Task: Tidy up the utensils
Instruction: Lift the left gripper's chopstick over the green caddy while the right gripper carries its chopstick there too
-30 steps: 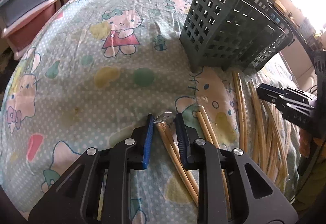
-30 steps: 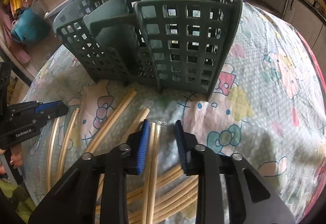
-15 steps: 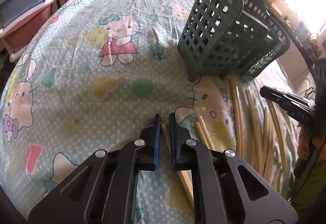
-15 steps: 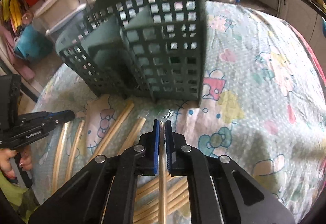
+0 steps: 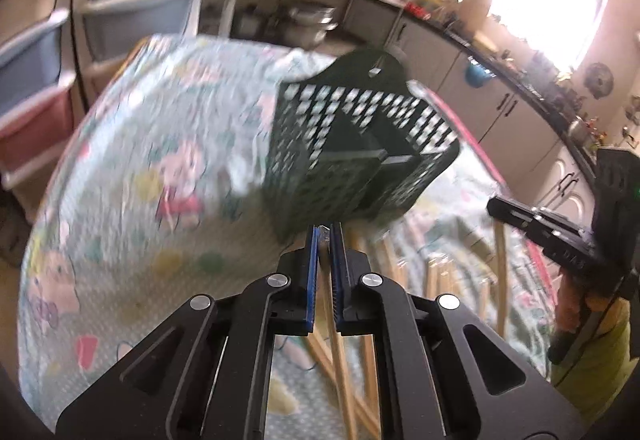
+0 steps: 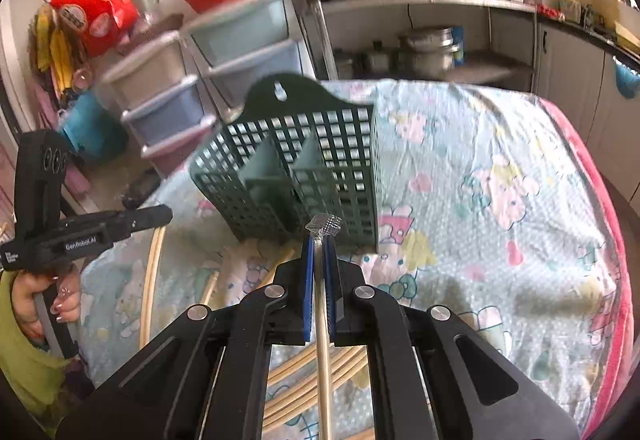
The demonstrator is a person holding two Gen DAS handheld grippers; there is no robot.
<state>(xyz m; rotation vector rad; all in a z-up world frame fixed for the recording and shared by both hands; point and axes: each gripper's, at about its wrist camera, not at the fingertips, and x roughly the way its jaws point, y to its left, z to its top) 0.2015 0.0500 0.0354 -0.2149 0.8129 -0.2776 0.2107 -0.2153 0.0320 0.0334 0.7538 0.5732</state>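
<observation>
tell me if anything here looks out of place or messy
The pale bamboo chopsticks lie scattered and crossed on the cartoon-print tablecloth instead of standing in the dark green perforated plastic utensil basket, whose visible compartments look empty. Nothing looks spilled or broken.

In my right tongs (image 6: 319,245) I hold one pale wooden chopstick (image 6: 323,336) in a clear wrapper, its crimped end poking past the tips; in my left tongs (image 5: 325,236) sits another wrapped chopstick (image 5: 338,340), clamped the same way. More pale chopsticks (image 6: 308,368) lie loose and crossed on the cartoon-print cloth (image 6: 500,176) below. Just beyond stands the dark green slotted utensil basket (image 6: 304,164), upright on the cloth, its divided compartments open at the top.
</observation>
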